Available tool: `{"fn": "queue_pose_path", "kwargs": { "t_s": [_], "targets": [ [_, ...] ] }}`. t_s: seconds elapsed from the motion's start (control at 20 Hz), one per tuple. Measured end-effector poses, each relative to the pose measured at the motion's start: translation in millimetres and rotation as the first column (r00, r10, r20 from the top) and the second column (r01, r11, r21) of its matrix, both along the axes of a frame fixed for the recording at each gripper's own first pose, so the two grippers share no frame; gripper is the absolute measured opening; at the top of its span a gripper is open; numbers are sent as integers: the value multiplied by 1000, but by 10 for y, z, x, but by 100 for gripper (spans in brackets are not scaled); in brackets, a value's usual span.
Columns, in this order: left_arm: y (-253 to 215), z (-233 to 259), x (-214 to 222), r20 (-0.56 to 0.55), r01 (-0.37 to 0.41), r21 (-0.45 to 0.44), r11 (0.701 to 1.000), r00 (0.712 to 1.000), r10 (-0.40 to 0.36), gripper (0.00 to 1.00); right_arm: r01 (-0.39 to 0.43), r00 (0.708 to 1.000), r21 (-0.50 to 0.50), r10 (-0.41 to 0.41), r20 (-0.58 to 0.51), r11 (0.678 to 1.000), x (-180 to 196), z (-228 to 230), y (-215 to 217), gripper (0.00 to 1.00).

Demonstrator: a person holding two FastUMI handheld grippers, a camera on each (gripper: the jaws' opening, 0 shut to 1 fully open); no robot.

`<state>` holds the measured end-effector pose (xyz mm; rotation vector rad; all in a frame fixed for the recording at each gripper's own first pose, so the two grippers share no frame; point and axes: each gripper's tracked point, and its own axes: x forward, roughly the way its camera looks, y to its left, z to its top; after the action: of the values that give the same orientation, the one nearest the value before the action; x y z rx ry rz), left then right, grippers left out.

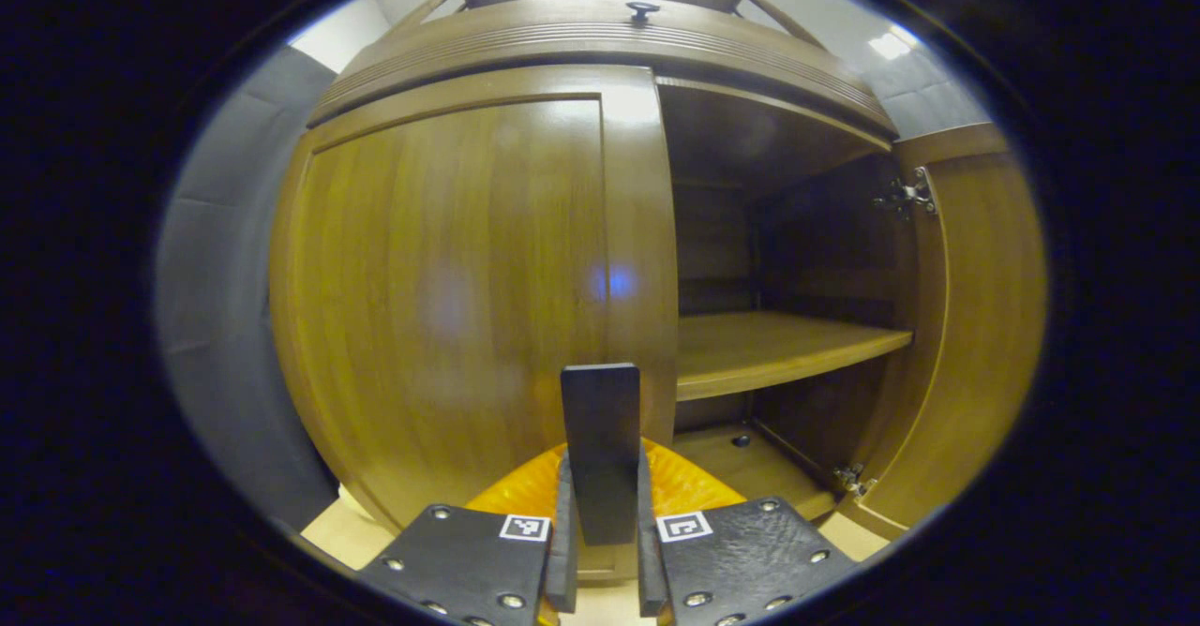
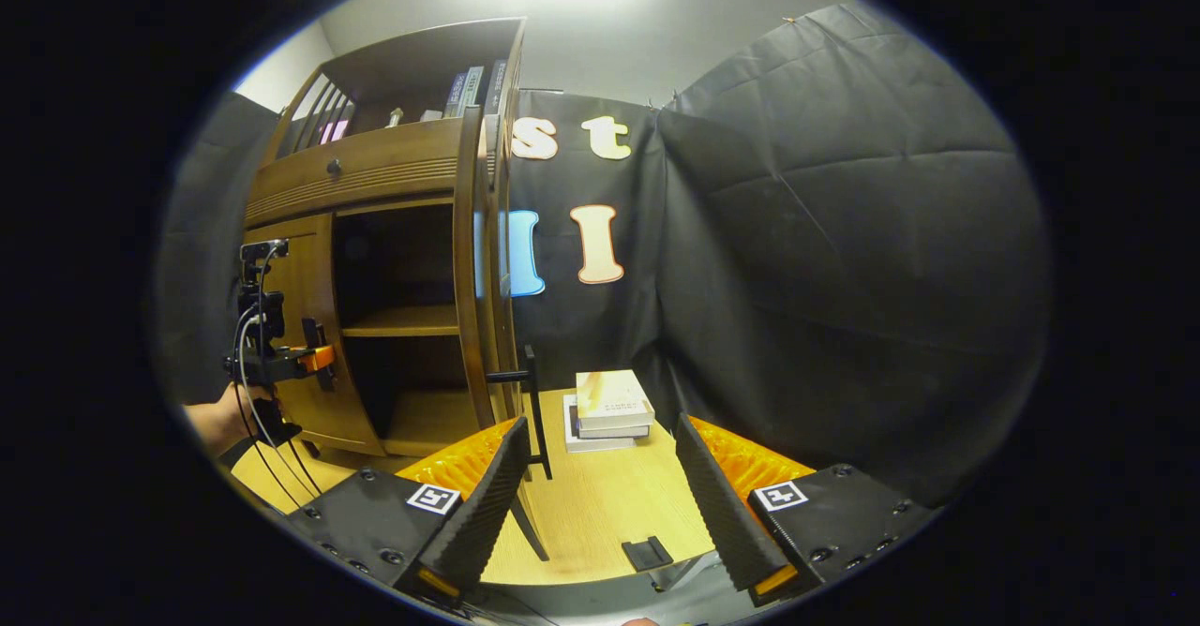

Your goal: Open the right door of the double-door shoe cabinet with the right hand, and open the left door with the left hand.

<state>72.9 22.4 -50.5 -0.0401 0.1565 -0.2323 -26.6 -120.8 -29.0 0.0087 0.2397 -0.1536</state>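
Note:
The brown wooden shoe cabinet [image 1: 600,40] fills the left gripper view. Its left door [image 1: 450,289] lies flush and closed. My left gripper [image 1: 603,462] is shut on that door's dark upright handle [image 1: 600,410], one finger on each side of the bar. The right door [image 1: 984,307] is swung wide open, baring a shelf [image 1: 778,345]. In the right gripper view the open right door [image 2: 478,279] stands edge-on with its black handle [image 2: 531,401] just past my left finger. My right gripper [image 2: 600,424] is open and holds nothing. The left gripper [image 2: 281,354] and a hand [image 2: 220,420] are at the left door.
A stack of books [image 2: 609,406] lies on the light wooden floor board [image 2: 600,504] right of the cabinet. A small black piece [image 2: 647,551] lies near the front edge. Black cloth walls close in behind and to the right. Books stand on the cabinet's top shelf [image 2: 469,92].

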Motion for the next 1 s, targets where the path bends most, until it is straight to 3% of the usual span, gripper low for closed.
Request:
{"fn": "queue_pose_path", "kwargs": {
  "t_s": [0.2,0.4,0.45,0.5,0.75,0.9,1.0],
  "targets": [
    [45,63,-145,-2,6,-5,1000,1000,-6,15,-21,1000,-24,21,-1,999,-76,3,-46,98],
    [185,89,-497,7,10,-5,1000,1000,-10,18,-73,997,-7,73,15,997,-116,31,-15,98],
    [221,99,-564,7,5,-3,1000,1000,-5,19,-86,996,-7,86,15,996,-122,32,-7,93],
    [256,116,-625,5,-1,-2,1000,1000,1,20,-103,995,-5,103,14,995,-134,17,5,100],
    [509,100,-1021,-2,-43,3,999,999,43,21,-186,982,10,186,18,982,-187,-5,76,98],
    [704,114,-1242,-1,-79,10,997,997,79,15,-239,971,22,238,25,971,-228,-15,126,98],
    [820,111,-1366,-6,-99,6,995,995,99,20,-268,963,30,268,25,963,-226,-26,158,98]
  ]
}}
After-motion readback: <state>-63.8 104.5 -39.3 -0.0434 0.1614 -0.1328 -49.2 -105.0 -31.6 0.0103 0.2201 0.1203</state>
